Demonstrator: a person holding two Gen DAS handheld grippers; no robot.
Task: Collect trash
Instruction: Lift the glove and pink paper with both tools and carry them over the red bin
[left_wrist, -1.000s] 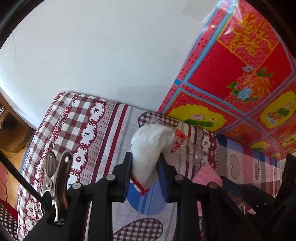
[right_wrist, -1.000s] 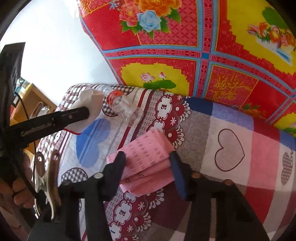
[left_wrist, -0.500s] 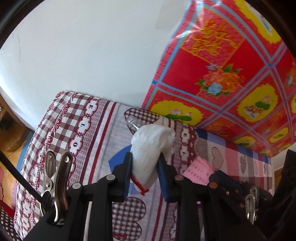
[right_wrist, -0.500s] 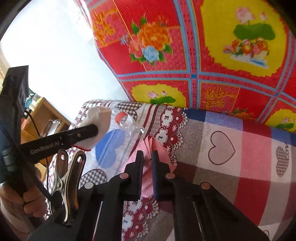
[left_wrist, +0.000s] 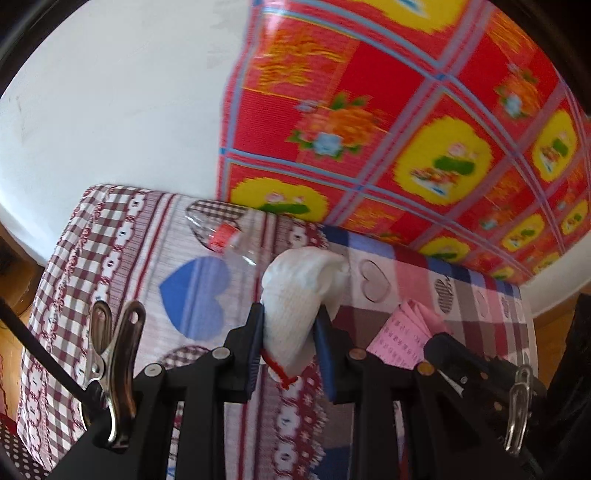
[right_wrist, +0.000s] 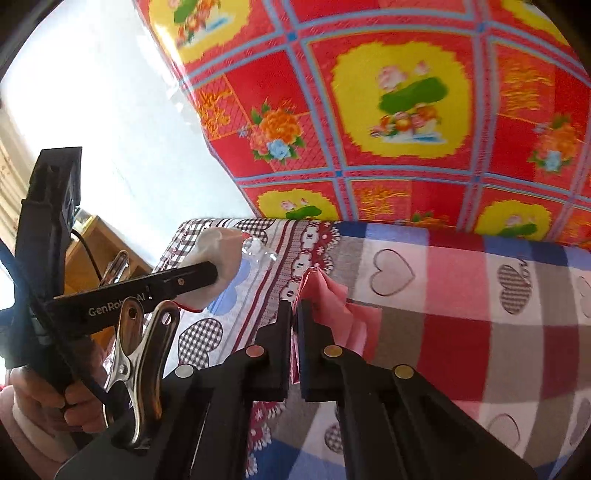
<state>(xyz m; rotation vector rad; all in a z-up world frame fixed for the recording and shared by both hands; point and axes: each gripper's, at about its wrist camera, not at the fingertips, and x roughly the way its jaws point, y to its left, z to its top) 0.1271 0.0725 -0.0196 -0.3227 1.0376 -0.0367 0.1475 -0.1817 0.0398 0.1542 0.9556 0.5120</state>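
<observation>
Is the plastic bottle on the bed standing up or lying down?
Lying down: the clear bottle rests on its side on the bedspread, red cap pointing sideways.

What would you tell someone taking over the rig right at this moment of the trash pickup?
Left gripper: jaws shut on the white tissue wad, held clear above the bedspread.
Right gripper: jaws shut on the folded pink paper, which sticks up and out to the side of them.
On the bed: a clear plastic bottle with a red cap lies near the far edge, below the red floral sheet.
Done: tissue and pink paper are both picked up.
Left: carry both to a bin (none in view), then come back for the bottle.
</observation>
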